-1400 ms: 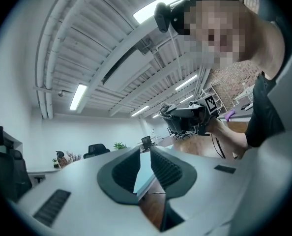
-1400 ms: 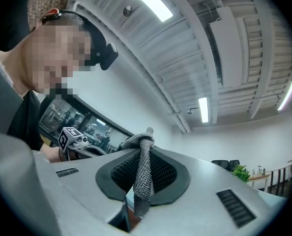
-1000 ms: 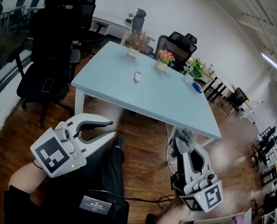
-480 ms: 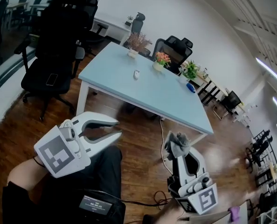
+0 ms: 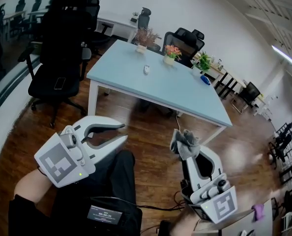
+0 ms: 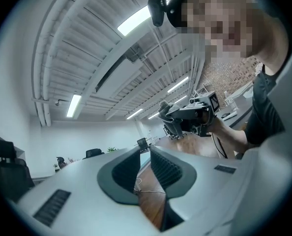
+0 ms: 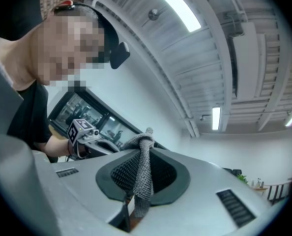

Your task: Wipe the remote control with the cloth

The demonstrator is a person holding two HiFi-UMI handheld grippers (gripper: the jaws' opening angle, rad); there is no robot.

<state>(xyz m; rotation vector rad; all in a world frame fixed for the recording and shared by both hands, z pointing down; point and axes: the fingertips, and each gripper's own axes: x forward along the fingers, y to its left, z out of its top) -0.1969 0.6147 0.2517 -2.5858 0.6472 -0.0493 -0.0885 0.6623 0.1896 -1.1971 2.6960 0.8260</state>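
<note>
Room: office with a wooden floor [image 5: 151, 124]; a pale blue table [image 5: 180, 95] stands ahead of both tools, and a black office chair [image 5: 62, 58] stands out beyond the left one.
Left gripper [image 5: 123, 132]: jaws pressed almost together with nothing between them, only floor showing through the slit.
Right gripper [image 5: 189, 154]: pinching the grey cloth [image 5: 184, 141], which bunches up above the tips and hangs down between the pads.
Remote control [image 5: 146, 69]: small and white, lying on the tabletop well ahead of both grippers, just short of the potted plants [image 5: 171, 53] along the far edge. Nothing touches it.
Just changed: over the last second the table and chair have shifted in the head view while both tools keep their place low in it. I read that as the whole rig being walked along. Neither grip has altered.
What that means: I judge this is still the approach. The cloth is secured, so pick-up is done, but wiping has not begun.
Next need: bring the cloth hand over the table's near edge to the remote, and I would open the empty left tool to steady it.
</note>
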